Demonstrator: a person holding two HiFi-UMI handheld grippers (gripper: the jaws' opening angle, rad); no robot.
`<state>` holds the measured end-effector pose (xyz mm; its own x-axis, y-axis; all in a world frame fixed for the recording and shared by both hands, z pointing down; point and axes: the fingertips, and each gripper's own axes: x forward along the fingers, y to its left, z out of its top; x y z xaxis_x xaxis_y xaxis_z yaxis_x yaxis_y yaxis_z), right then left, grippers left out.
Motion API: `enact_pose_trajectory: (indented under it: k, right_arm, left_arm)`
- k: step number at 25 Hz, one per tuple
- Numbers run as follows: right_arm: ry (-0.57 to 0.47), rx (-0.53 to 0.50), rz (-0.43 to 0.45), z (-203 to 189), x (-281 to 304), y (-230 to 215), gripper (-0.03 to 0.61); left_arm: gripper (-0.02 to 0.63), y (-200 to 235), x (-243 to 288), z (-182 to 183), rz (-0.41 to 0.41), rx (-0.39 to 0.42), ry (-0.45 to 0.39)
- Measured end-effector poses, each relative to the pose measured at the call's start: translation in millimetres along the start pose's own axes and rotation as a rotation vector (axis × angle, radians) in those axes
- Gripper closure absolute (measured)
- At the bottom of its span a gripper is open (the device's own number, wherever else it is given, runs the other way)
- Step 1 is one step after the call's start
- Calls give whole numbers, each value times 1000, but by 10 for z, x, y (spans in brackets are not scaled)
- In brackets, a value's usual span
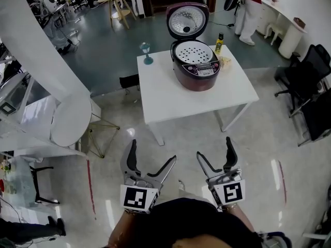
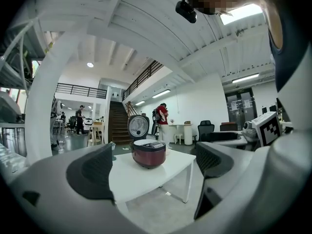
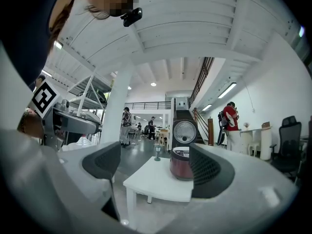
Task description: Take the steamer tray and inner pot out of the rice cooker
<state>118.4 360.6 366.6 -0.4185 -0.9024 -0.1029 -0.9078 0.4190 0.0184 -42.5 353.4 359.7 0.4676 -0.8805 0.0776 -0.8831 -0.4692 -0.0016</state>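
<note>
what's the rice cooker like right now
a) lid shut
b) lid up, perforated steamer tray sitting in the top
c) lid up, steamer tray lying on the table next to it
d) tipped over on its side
b: the rice cooker stands upright on the white table with its lid raised, and the white perforated steamer tray sits in its open top.
</note>
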Motion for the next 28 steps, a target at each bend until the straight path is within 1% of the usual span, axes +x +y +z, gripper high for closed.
enact_pose_trajectory:
  k: [2,5,7,11,14,16,18,22,25,28]
  right_arm:
    - [5,-3,-4,-62,0,1,149]
    - [4,-1,-8,-96,21,-19,149]
    - [-3,-14,-1,-98,88,-53,149]
    - [2,-3,5,-142,313,-154,149]
    - [-1,0,2,-133,511,-261,149]
    - [-15,-10,2,-109,676,-349,149]
    - [-21,-16,-7,-110,846,-464,149]
    - [1,-2,-34,-192,1206,-710,149]
    - [8,-7,-46,-199,1490,-874,149]
    - [7,-9,-60,-186,1796,-1002,149]
  left_arm:
    - [103,34,17,-59,10,10,4]
    - [104,90,44,11,56,10,-59]
    - [104,134,85,41,85,9,-85]
    - [104,152,262,29,49,-2,-102]
    - [104,267,468,24,71,5,-96]
    - [104,395,661,26,84,0,-87]
    - [104,508,879,68,79,-7,-94]
    - [104,663,1299,167,53,5,-112]
    - [104,755,1586,199,21,13,-102]
    - [104,936,1831,218,21,5,-85]
